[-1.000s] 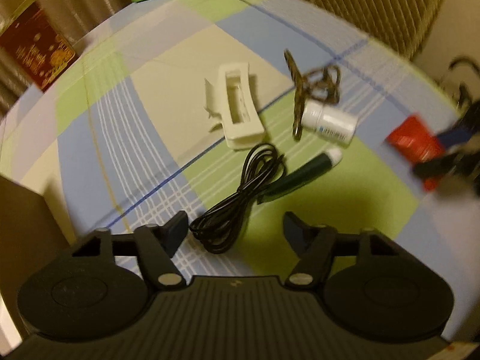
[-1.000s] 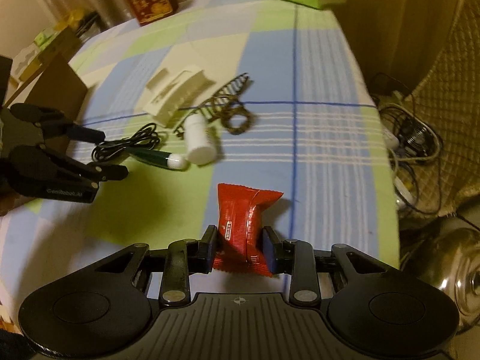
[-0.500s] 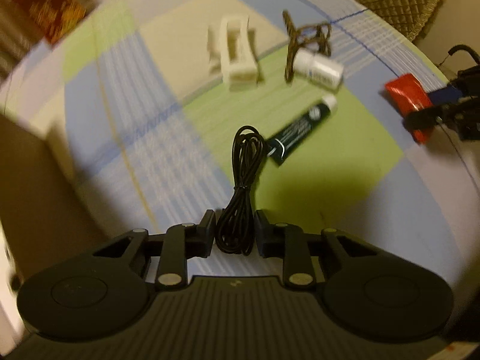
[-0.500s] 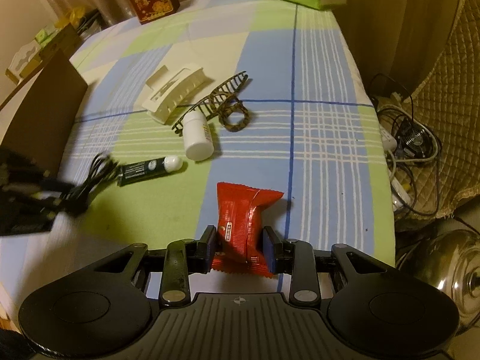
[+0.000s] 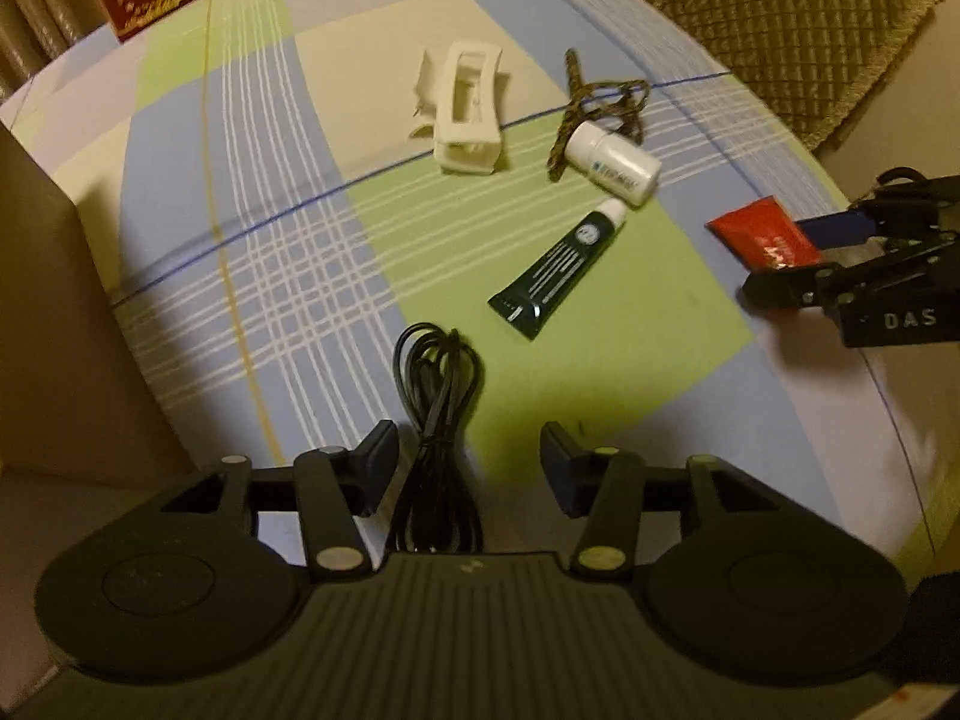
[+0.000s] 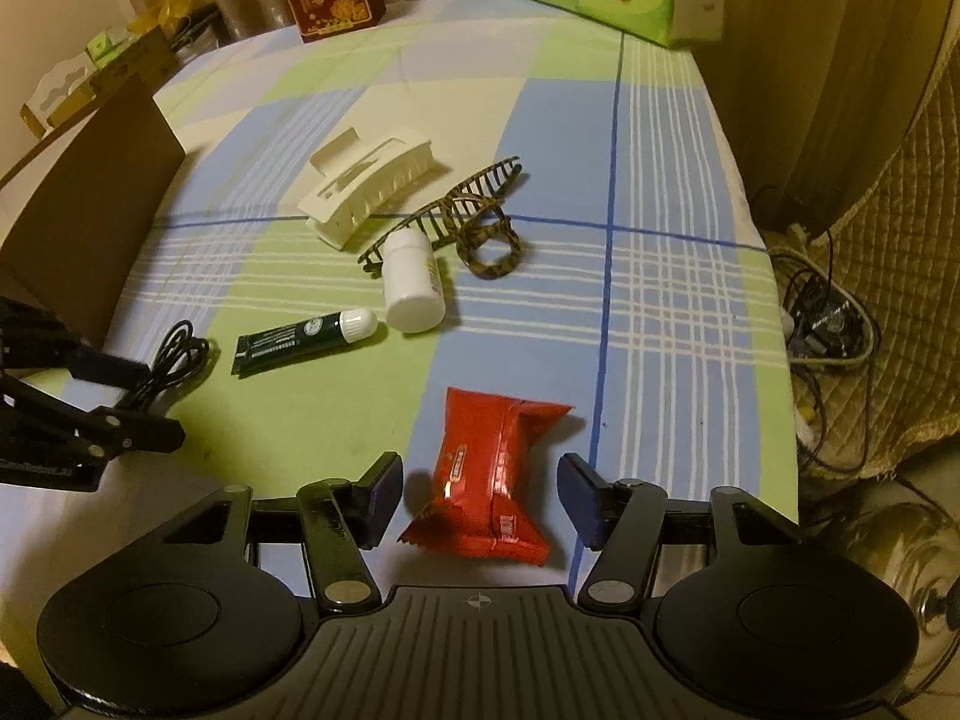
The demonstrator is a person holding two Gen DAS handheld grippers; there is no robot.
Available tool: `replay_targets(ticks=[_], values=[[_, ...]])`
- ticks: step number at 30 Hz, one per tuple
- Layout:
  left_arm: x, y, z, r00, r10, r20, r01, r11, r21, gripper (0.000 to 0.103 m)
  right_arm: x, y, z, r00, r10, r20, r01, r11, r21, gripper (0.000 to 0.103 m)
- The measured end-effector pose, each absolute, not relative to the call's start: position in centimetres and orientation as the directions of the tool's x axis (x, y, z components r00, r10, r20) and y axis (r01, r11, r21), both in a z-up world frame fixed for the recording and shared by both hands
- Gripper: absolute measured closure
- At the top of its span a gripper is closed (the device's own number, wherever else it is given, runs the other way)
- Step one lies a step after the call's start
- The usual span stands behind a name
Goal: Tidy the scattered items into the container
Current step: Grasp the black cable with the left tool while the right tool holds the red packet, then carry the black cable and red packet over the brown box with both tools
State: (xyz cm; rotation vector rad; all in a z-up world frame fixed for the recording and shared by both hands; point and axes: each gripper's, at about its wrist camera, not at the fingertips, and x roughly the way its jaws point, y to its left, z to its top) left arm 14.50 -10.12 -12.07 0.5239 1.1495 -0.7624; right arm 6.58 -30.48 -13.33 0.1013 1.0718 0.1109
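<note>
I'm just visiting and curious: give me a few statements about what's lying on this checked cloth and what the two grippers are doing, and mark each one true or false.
1. The red snack packet lies between the right gripper's fingers. True; the jaws are opening, pads clear of it.
2. The left gripper clamps the dark green tube. False; the black cable lies between its opening fingers.
3. The white bottle stands upright. False; it lies on its side.
4. The white hair claw is on the cloth. True.

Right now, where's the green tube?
In the right wrist view the green tube lies left of centre on the checked cloth, between the black cable and the white bottle.
</note>
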Motion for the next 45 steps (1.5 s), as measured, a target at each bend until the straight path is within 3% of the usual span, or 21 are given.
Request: replay_targets(ticks=[1,5,18,32,45], values=[[14.5,-10.1,-12.4,0.208,-0.257,-0.944,0.761,0.648,-0.009,0.065,6.6,-30.3,-13.4,0.475,0.130,-0.871,-0.049,0.991,0.122,0.048],[14.0,-9.5,-12.2,0.215,-0.269,-0.939,0.759,0.651,-0.013,0.091,6.1,-28.6,-13.5,0.472,0.065,-0.879,-0.149,0.989,-0.007,0.074],[12.3,-4.8,-11.3,0.200,-0.287,-0.937,0.654,0.751,-0.090,0.091,4.9,-26.1,-12.9,0.414,0.182,-0.892,-0.196,0.975,0.108,0.078],[10.2,3.1,-5.3,0.315,-0.374,-0.872,0.551,0.821,-0.153,0.091,4.9,-18.3,-7.5,0.430,0.391,-0.814,-0.337,0.906,0.257,0.078],[10.1,12.9,0.0,0.455,-0.392,-0.800,0.433,0.882,-0.186,0.091,5.7,-7.8,-3.9,0.419,0.529,-0.738,-0.521,0.806,0.281,0.078]])
